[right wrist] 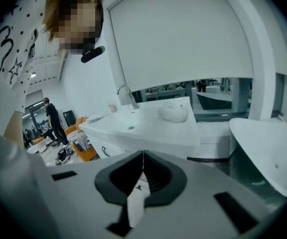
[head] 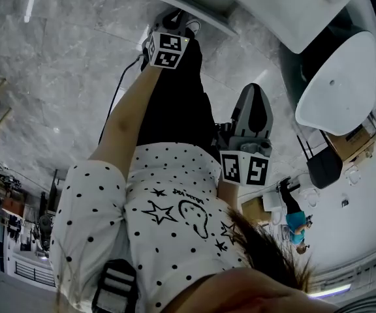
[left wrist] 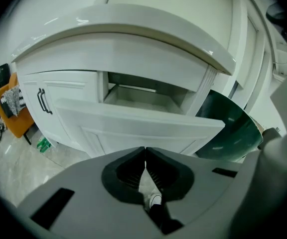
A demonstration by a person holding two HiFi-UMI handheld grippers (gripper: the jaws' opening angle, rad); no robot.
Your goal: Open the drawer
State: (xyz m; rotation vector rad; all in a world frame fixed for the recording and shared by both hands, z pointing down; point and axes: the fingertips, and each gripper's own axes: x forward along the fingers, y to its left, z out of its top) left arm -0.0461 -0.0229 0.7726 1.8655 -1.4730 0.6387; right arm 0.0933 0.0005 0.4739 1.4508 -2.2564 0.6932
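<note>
Two claws are shut, tips together, with nothing in them. The left claw (left wrist: pixel 144 149) faces the white drawer (left wrist: pixel 133 122), which is close in front of it. The drawer sticks out, open, under the curved bench top (left wrist: pixel 133 34). The right claw (right wrist: pixel 143 154) points at a white bench (right wrist: pixel 148 128) with a tap (right wrist: pixel 127 94).

floor (head: pixel 57 77): grey marble | furniture: orange chair (left wrist: pixel 18 121), white oval fixture (head: pixel 338 87)
</note>
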